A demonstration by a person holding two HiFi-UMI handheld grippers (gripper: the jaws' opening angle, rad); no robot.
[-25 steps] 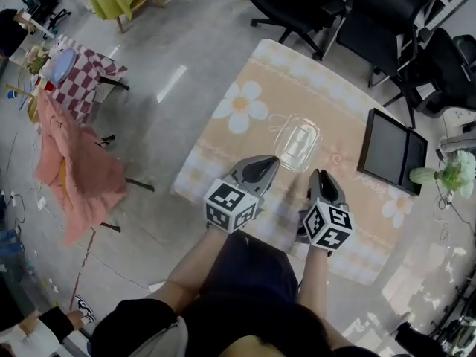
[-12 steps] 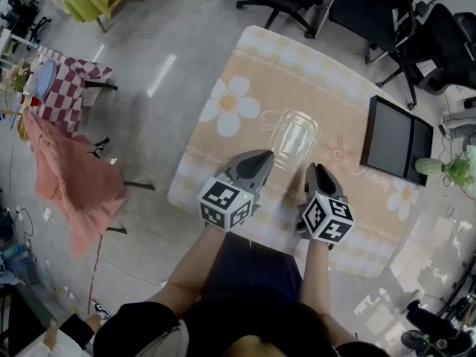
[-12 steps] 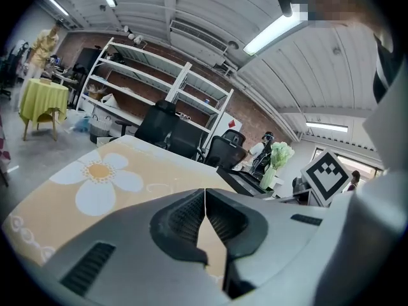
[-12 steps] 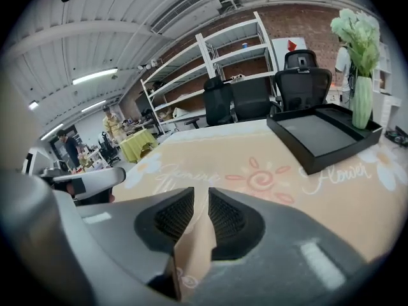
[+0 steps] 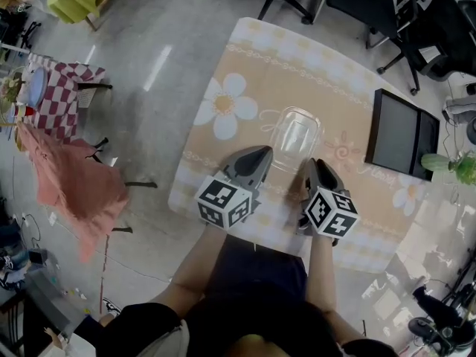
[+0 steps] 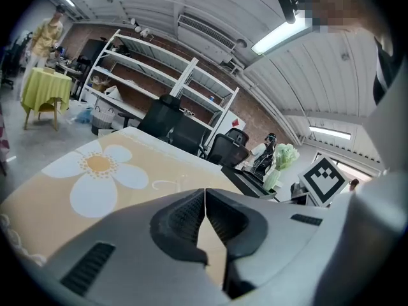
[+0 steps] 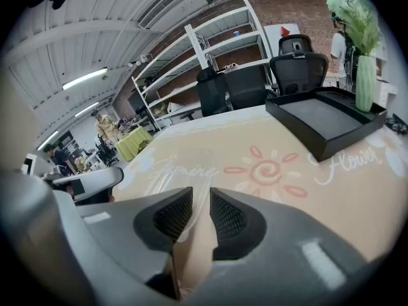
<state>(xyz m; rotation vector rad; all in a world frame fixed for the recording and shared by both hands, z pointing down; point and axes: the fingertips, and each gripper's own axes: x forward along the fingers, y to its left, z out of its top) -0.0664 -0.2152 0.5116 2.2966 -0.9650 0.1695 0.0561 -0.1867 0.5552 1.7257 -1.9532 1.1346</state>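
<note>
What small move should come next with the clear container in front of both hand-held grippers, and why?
Probably open the left hand-held gripper: its jaws are pressed together on nothing, while the clear container sits just ahead, untouched. The right hand-held gripper is only barely apart.

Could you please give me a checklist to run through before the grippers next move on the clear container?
1. Left gripper ready to take hold: not ok. Its jaws are together, with nothing between them.
2. Right gripper ready: ok. Its jaws are narrowly apart, and only tablecloth shows through the gap.
3. Clear container within reach: ok. It stands on the tablecloth just ahead of both grippers.
4. Either gripper touching the container: cannot tell. In the head view the left tip sits right at its edge.
5. Black tray out of the way: ok. It lies apart, to the container's right.
</note>
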